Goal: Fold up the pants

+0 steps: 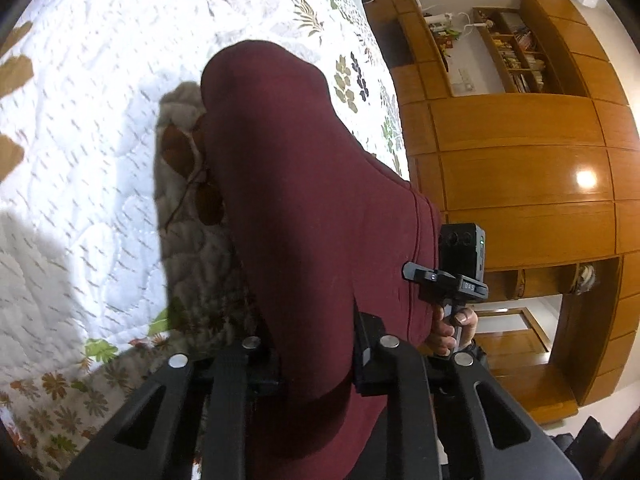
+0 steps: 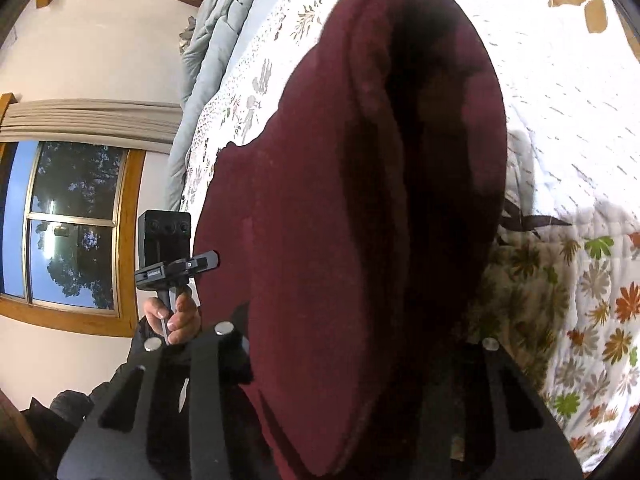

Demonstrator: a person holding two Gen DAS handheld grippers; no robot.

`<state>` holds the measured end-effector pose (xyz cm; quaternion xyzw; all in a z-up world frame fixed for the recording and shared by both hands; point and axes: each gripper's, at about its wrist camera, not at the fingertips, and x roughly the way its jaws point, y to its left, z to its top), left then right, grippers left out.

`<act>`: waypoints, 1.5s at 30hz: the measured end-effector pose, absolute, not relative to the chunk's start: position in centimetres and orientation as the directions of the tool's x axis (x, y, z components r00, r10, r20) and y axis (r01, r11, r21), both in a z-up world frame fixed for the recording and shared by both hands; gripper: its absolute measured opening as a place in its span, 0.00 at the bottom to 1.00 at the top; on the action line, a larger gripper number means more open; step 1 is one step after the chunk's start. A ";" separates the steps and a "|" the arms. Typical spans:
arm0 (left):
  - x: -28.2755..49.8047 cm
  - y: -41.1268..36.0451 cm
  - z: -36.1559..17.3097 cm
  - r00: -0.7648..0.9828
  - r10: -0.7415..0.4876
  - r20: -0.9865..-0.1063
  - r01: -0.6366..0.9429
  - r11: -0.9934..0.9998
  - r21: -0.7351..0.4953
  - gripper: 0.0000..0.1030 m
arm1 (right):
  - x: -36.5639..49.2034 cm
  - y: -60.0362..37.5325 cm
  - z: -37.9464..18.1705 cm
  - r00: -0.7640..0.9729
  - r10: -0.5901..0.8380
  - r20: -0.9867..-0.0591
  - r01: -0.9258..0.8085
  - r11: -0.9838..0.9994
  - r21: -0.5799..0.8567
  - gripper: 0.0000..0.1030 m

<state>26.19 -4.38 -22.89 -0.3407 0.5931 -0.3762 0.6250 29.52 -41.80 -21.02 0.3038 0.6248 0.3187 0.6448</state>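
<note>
Two grippers: you have the left gripper (image 1: 316, 364) and the right gripper (image 2: 360, 364) each clamped on the maroon pants (image 1: 304, 208), cloth pinched between the fingers.
Pants: they fill the centre of both views, raised off the bed at your near end and draping away onto it.
Surface: a white quilted bedspread (image 1: 92, 128) with leaf and flower prints; in the right wrist view its lower right carries orange and green blooms.
Room: wooden wardrobe (image 1: 520, 168) and bookshelves at the right of the left wrist view; window (image 2: 76, 224) with a wooden frame at the left of the right wrist view, grey blanket (image 2: 212, 60) above it.
Hidden: your right gripper's far finger is lost in dark folds; fingertips are covered by cloth.
Texture: the pants look soft, fleecy, with a stitched seam.
</note>
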 end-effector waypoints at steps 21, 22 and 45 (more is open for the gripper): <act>30.7 4.4 -16.3 0.165 -0.867 -0.469 0.116 0.490 -0.864 0.21 | 36.3 -32.5 -13.1 -0.005 0.768 -0.640 -0.193 0.627 0.754 0.40; 31.6 5.6 -16.1 0.179 -0.862 -0.474 0.108 0.496 -0.862 0.21 | 37.8 -31.0 -12.9 -0.014 0.770 -0.638 -0.207 0.622 0.755 0.40; 41.2 22.9 -26.4 0.270 -0.827 -0.493 -0.162 0.466 -0.870 0.51 | 55.3 -16.3 -25.9 -0.204 0.762 -0.614 -0.106 0.607 0.788 0.69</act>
